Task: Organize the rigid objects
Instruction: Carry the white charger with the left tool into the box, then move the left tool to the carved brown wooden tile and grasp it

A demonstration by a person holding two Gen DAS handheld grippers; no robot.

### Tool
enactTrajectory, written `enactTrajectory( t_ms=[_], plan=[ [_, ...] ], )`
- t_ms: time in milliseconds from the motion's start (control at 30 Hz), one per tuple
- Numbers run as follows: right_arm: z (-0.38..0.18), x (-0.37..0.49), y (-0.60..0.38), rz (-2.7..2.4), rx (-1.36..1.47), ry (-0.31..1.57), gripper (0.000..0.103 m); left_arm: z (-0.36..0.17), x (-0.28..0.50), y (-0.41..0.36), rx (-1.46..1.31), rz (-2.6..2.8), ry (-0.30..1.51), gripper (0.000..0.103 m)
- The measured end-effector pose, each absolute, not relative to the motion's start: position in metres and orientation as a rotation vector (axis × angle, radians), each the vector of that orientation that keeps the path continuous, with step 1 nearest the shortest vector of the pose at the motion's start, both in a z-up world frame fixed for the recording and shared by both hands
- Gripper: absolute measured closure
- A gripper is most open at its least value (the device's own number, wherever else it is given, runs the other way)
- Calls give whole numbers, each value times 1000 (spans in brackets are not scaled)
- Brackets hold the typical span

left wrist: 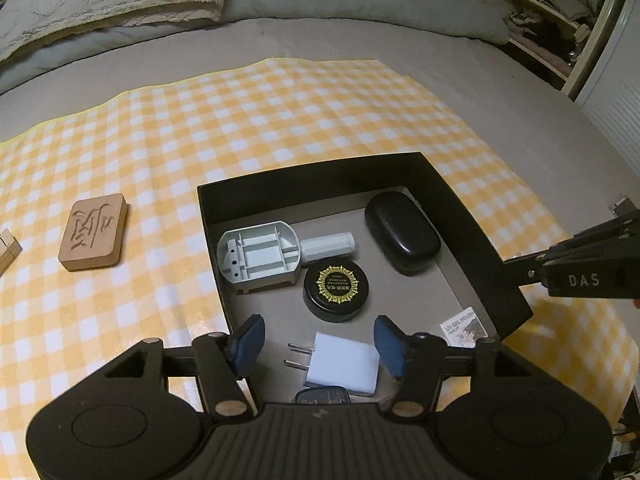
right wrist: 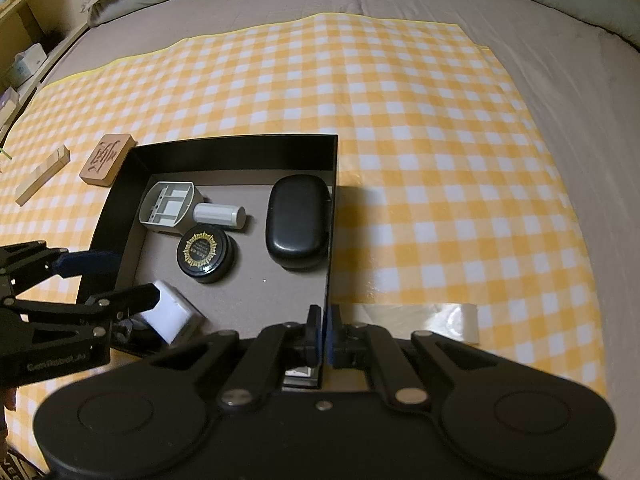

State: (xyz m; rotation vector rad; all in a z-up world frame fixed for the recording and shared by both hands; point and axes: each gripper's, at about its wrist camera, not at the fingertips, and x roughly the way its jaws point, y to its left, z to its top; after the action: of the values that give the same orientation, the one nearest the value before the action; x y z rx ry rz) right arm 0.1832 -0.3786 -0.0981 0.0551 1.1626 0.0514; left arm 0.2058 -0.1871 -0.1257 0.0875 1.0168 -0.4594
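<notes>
Your left gripper [left wrist: 318, 346] hangs jaws wide apart over the white boxy plug adapter [left wrist: 344, 362] in the matte black box [left wrist: 472, 216]; your right gripper [right wrist: 325, 330] is clamped on the box's thin right wall. Also inside: glossy oval black case [left wrist: 402, 234], round black tin [left wrist: 335, 290], grey ribbed plastic part [left wrist: 260, 256]. The carved wooden block [left wrist: 93, 237] and wooden stick [right wrist: 42, 174] lie on the checkered cloth [left wrist: 280, 120], left of the box.

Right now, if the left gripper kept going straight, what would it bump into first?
Probably the white plug: it lies in the box between the left gripper's open fingers. Depth is hard to judge.
</notes>
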Motion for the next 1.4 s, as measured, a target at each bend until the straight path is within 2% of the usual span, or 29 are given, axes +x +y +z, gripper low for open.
enactTrajectory(
  t_ms=[133,700,1100,1400],
  plan=[
    [-98,183,-378,51,57,1163,100,-124,204,-189,83,-468,1020,38],
    [-98,184,-378,50,53,1164,100,-101,188,-184,6,-544,1008,0],
    [-99,185,-378,47,48,1165,100,-62,204,-144,-34,-450,829,0],
    [-99,184,-380,47,41,1164,100,-75,243,-108,1,-250,785,0]
  ],
)
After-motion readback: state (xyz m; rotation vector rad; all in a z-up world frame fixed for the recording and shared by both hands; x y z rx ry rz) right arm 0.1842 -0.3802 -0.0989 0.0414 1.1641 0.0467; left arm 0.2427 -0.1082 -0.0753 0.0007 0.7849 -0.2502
